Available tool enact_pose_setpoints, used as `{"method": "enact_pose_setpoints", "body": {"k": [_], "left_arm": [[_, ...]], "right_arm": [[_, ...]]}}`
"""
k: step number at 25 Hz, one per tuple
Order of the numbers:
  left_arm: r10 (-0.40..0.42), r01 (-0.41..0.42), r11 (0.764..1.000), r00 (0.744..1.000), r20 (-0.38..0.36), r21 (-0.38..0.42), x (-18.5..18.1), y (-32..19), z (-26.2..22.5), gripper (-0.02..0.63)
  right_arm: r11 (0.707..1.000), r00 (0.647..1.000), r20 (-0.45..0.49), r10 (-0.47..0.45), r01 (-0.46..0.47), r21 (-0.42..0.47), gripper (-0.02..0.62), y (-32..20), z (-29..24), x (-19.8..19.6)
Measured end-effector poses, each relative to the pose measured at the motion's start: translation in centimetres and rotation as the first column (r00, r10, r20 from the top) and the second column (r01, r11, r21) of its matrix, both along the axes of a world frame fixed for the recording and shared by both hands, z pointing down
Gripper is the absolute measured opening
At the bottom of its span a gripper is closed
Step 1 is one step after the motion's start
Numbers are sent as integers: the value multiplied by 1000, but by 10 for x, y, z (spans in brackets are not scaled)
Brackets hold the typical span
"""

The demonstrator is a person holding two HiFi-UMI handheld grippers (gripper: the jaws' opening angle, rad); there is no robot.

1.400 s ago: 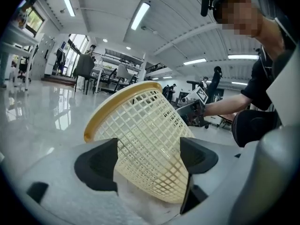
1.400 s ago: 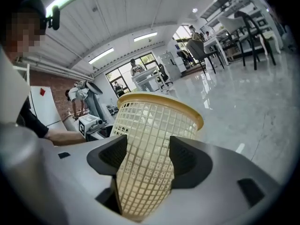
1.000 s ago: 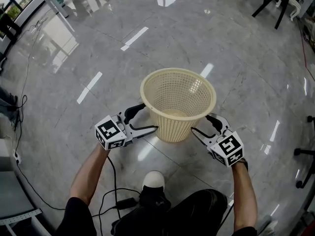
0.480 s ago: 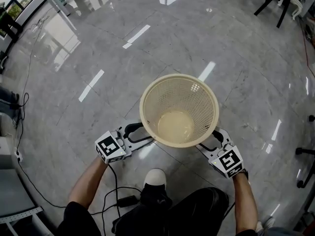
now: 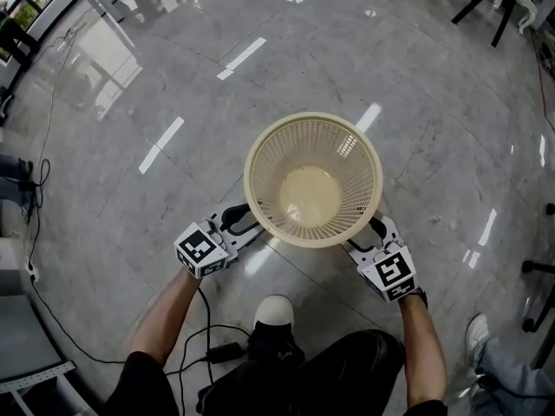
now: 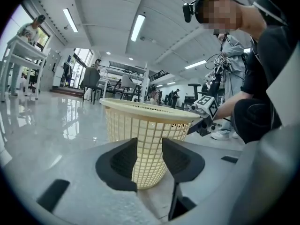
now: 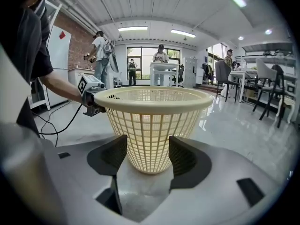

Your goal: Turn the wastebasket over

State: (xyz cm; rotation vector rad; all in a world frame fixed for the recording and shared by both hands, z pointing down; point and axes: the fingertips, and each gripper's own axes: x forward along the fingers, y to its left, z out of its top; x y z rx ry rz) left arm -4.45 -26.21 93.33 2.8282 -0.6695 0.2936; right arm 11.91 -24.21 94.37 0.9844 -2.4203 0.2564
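Observation:
A cream plastic mesh wastebasket (image 5: 267, 159) stands upright on the glossy grey floor, mouth up and empty. In the head view my left gripper (image 5: 253, 230) is low at its near-left side and my right gripper (image 5: 362, 237) at its near-right side, and the rim hides both sets of fingertips. The left gripper view has my left gripper (image 6: 150, 153) with its jaws closing. The wastebasket (image 6: 145, 139) shows in the gap just beyond the pads, with no visible contact. My right gripper (image 7: 147, 156) is open, and the wastebasket (image 7: 150, 125) stands just past its jaws.
The wearer's white shoe (image 5: 273, 312) and a black cable (image 5: 208, 354) lie on the floor behind the basket. Another person's shoe (image 5: 475, 336) is at the lower right. Black chair legs (image 5: 486, 3) stand far right. People and desks (image 7: 161, 62) fill the background.
Both grippers have sunk and moved in under the basket's rim. The left jaws have narrowed from wide open. The basket now shows from straight above rather than from the side.

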Motion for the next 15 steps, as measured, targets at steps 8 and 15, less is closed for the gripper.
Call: {"method": "enact_pose_setpoints", "body": {"k": [8,15], "left_arm": [[1,-1,1000,1000,7,22,-4,-12,4,164],[-77,76,997,997,17,30,-33,3,-5,221]], "right_arm": [[1000,1000,5,16,-16,14,284,-13,0,0],[996,996,-22,89,-88,16,284,11,2,31]]}}
